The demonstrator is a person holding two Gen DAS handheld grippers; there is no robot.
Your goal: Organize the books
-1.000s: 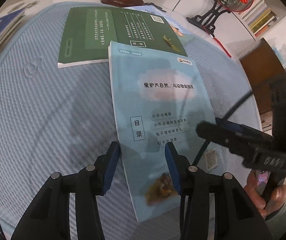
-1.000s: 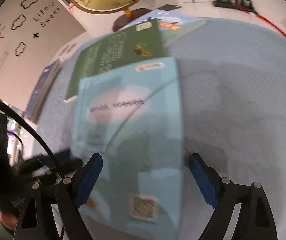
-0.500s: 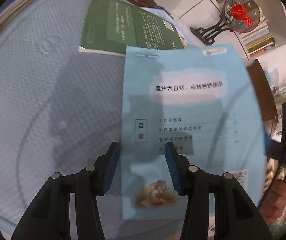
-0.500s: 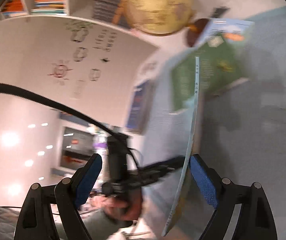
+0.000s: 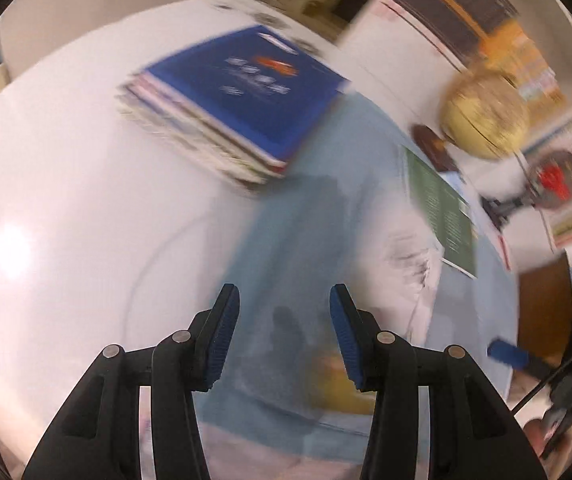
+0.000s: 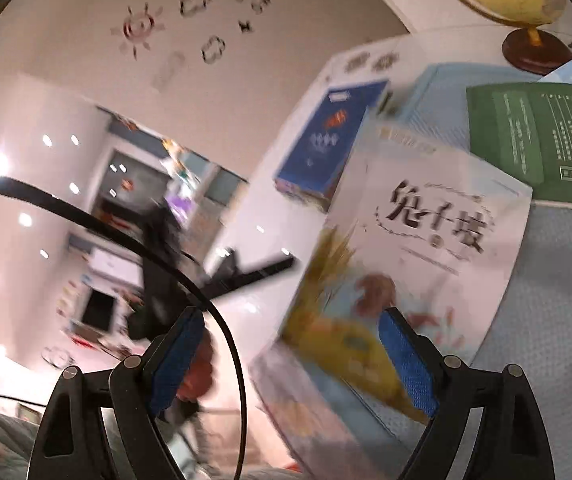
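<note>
A thin book is tipped up off the light blue mat, its white illustrated cover facing the right wrist camera. My right gripper is wide open, and its right finger crosses in front of the cover's lower part. In the left wrist view the book's pale blue back is a blur just beyond my left gripper, whose jaws stand half apart with no pad pressed on it. The left gripper's fingers reach the book's left edge. What bears the book is hidden. A stack topped by a dark blue book lies beyond.
A green book lies flat on the mat's far side, near a globe on a wooden foot. A red fan ornament stands at the right. The stack rests on the white table. A cable crosses the right wrist view.
The pale blue book, lying back cover up a second ago, has been tipped upright and turned. Both grippers swung left and upward, bringing the dark blue stack into view. Neither jaw gap changed.
</note>
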